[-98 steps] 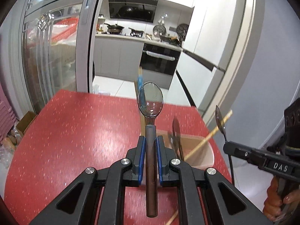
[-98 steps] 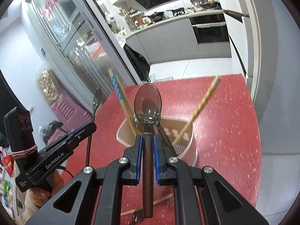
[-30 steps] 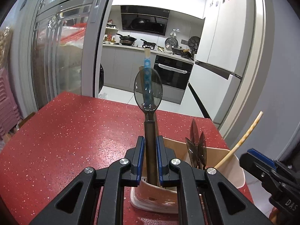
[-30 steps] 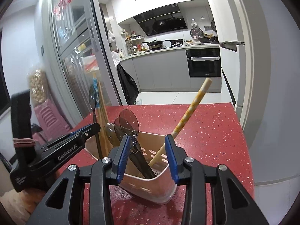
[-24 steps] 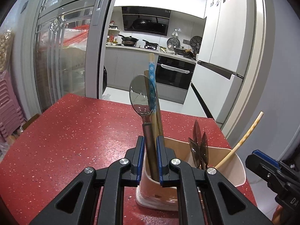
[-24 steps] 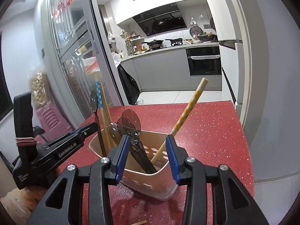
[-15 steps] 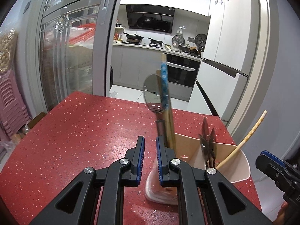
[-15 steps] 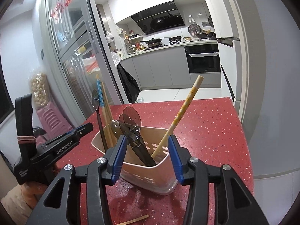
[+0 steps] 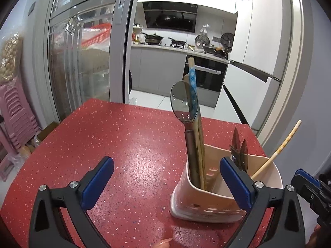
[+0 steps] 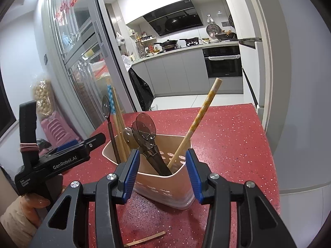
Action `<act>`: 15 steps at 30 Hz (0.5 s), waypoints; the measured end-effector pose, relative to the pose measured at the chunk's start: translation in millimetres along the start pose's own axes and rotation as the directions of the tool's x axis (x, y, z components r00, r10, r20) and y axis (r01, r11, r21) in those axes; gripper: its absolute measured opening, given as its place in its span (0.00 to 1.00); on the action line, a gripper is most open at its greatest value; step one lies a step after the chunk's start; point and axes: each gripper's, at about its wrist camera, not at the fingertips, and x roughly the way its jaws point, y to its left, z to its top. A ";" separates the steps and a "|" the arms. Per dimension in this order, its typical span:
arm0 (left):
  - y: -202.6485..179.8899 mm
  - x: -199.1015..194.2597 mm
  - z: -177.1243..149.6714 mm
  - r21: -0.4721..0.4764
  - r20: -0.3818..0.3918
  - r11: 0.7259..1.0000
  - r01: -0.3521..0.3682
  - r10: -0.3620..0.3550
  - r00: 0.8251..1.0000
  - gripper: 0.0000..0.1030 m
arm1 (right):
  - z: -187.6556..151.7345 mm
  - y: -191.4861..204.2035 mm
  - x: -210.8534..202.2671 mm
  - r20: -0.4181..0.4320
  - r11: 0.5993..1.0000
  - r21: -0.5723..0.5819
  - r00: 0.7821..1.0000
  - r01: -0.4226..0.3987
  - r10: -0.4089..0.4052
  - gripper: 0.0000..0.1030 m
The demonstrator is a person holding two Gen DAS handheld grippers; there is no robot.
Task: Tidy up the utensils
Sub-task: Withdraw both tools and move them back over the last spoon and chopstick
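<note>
A pale pink utensil holder (image 9: 209,202) stands on the red table (image 9: 103,136); it also shows in the right wrist view (image 10: 165,186). In it stand a clear dark spoon (image 9: 183,105), wooden chopsticks with a blue patterned one (image 9: 192,80), two more dark spoons (image 10: 145,132) and a yellow chopstick (image 10: 198,122). My left gripper (image 9: 166,177) is wide open and empty, just in front of the holder. My right gripper (image 10: 162,165) is open and empty, its jaws on either side of the holder's near corner.
A loose wooden chopstick (image 10: 144,238) lies on the table in front of the holder. The table's right edge (image 10: 266,136) is near a grey wall. Glass sliding doors (image 9: 82,62) and stacked pink stools (image 9: 16,113) are on the left; the kitchen lies behind.
My left gripper let go of the spoon, which now stands in the holder, opened wide and drew back to the left. My right gripper stayed open and drew back a little.
</note>
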 end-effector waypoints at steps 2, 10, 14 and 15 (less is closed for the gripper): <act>0.2 1.4 -1.7 0.003 -0.021 1.000 -0.005 0.005 1.000 1.00 | -1.6 0.9 -2.2 -0.005 1.000 -0.001 1.000 -0.001 0.001 0.48; 6.3 -5.9 -11.9 0.018 -0.066 1.000 -0.002 0.003 0.998 1.00 | -14.4 8.3 -7.4 -0.057 1.000 -0.001 0.998 0.005 -0.005 0.53; 9.5 -13.5 -17.9 0.026 -0.075 1.000 -0.002 0.004 0.997 1.00 | -23.5 13.1 -6.9 -0.095 1.000 0.004 0.995 0.004 -0.003 0.54; 10.3 -15.6 -19.5 0.028 -0.077 1.000 -0.003 0.005 0.997 1.00 | -26.0 14.4 -6.6 -0.108 1.000 0.006 0.994 0.002 -0.002 0.54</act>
